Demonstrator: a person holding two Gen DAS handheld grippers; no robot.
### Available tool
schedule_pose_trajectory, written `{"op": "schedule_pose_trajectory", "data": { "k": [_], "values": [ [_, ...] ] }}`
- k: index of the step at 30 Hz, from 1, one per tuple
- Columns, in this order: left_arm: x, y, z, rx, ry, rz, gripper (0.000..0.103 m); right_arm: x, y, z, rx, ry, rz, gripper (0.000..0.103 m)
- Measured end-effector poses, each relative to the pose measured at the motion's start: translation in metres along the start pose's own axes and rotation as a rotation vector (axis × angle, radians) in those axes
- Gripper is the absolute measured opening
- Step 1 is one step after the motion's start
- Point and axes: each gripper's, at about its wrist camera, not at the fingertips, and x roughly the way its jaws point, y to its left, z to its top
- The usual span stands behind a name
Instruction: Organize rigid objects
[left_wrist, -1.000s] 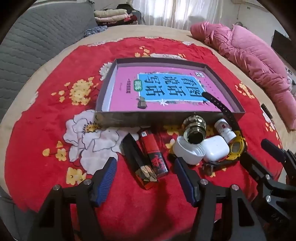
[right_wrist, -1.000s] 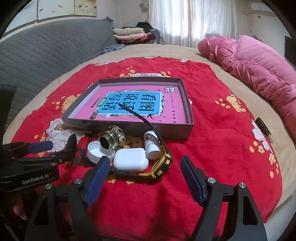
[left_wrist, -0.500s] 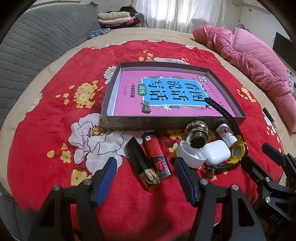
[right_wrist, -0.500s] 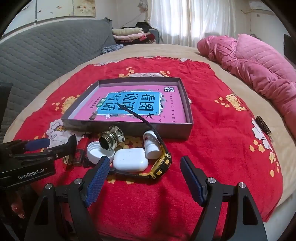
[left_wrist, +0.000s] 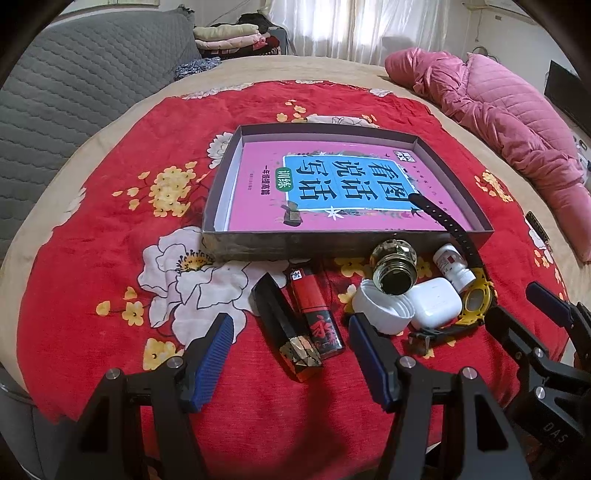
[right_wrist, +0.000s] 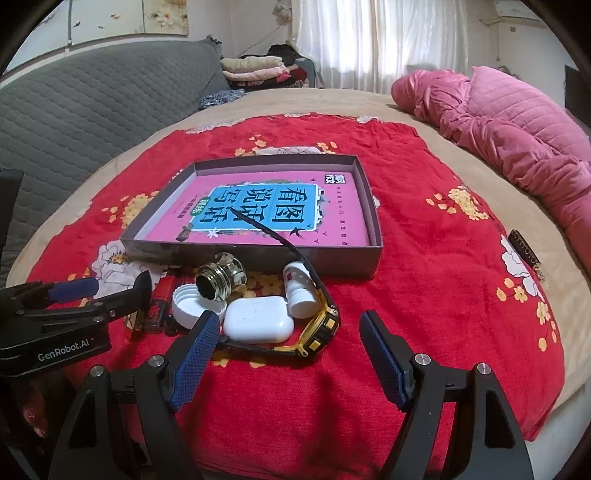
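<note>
The pink book (left_wrist: 332, 192) lying in the grey box (left_wrist: 258, 247) carries a blue panel with large black characters 看图说话写话, seen upside down from both cameras; beside them a green oval reads 训练, and a small line of print under it looks like 一年级, though the rest is too small to read. A black-and-white mark sits at the book's corner, unreadable. In the right wrist view the left gripper (right_wrist: 110, 295) has "GenRobot.AI" in white on its black body. In the left wrist view the right gripper (left_wrist: 528, 306) shows the letters "DAS" on its housing. The red lighter (left_wrist: 314, 310) bears black characters too blurred to make out.
</note>
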Motion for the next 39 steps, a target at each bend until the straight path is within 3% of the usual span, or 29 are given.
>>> {"op": "schedule_pose_trajectory", "data": {
  "k": [29, 39],
  "values": [
    [-0.001, 0.001, -0.001, -0.007, 0.007, 0.004, 0.064, -0.001, -0.004, 0.0, 0.013, 0.004, 0.0, 0.079],
    [0.004, 0.022, 0.0, -0.066, 0.025, 0.026, 0.064, 0.001, -0.009, 0.0, 0.038, 0.01, 0.006, 0.079]
  ]
}}
